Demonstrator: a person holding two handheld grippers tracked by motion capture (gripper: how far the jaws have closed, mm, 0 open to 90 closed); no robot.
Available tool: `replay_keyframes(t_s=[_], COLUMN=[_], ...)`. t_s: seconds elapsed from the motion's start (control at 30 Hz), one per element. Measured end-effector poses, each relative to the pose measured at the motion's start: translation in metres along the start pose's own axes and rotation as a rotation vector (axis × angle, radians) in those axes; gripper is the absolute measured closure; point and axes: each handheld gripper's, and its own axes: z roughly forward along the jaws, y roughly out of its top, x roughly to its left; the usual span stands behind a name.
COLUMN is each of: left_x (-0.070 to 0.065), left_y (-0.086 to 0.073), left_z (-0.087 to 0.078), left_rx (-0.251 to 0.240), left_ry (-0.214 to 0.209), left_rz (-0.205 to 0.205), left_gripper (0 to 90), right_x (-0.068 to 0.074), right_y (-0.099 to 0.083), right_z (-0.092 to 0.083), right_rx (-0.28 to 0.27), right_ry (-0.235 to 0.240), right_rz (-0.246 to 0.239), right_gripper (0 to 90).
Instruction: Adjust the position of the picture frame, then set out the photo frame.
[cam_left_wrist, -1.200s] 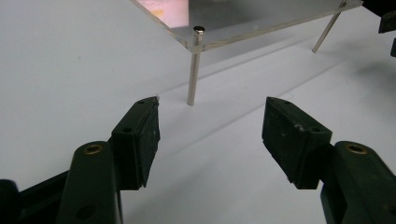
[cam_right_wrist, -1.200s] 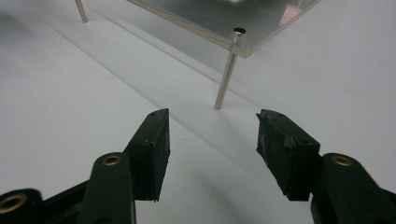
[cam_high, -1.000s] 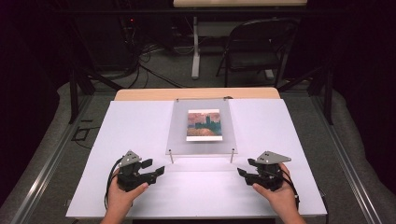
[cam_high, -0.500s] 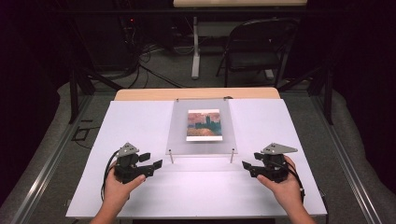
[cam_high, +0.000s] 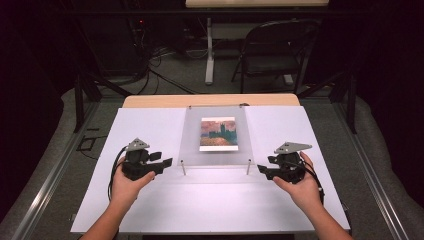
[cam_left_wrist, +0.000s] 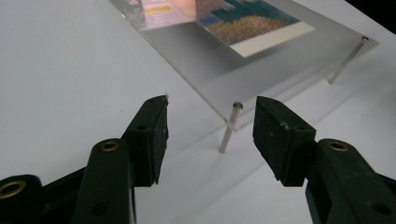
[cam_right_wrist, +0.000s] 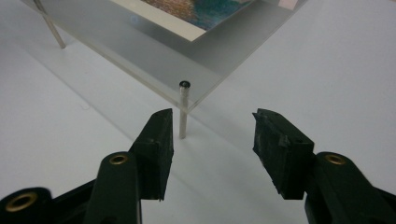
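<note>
Frame: a clear acrylic frame holding a picture stands on thin metal legs mid-table, ahead of you.
Left gripper: aims at the near-left leg, empty; its jaws have just been closing but remain apart.
Right gripper: aims at the near-right leg, likewise empty, narrowing, apart.
Nearer: neither; they mirror each other.
Change: both hands are now farther forward, closer to the frame's corners.

Frame: clear acrylic plate, level, raised on thin metal posts, centre of the high view on the white surface.
Print: colourful painting, flat under the plate, upper middle.
</note>
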Motion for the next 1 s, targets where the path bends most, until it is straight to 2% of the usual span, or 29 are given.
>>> replay_keyframes(t_s=[0.13, 0.27, 0.4, 0.6, 0.8, 1.0], left_x=[0.009, 0.016, 0.022, 0.028, 0.034, 0.04], left_y=[0.017, 0.03, 0.04, 0.053, 0.068, 0.086], left_z=[0.008, 0.018, 0.03, 0.045, 0.059, 0.075], left_rx=[-0.008, -0.002, 0.017, 0.036, 0.042, 0.061], left_ry=[-0.011, 0.01, 0.01, 0.013, 0.012, 0.029], left_rz=[-0.032, -0.044, -0.068, -0.11, -0.133, -0.142], left_gripper=[45.1, 43.8, 41.8, 41.5, 42.0, 42.0], right_x=[-0.006, -0.017, -0.028, -0.042, -0.051, -0.059], right_y=[0.015, 0.029, 0.042, 0.055, 0.071, 0.085], right_z=[0.006, 0.017, 0.027, 0.038, 0.048, 0.065], right_rx=[0.02, 0.019, 0.013, 0.01, 0.013, 0.008], right_ry=[-0.005, 0.023, 0.009, -0.005, -0.018, -0.005], right_rz=[-0.019, 0.028, 0.064, 0.093, 0.099, 0.152], right_gripper=[49.2, 48.6, 47.4, 46.4, 46.2, 44.4])
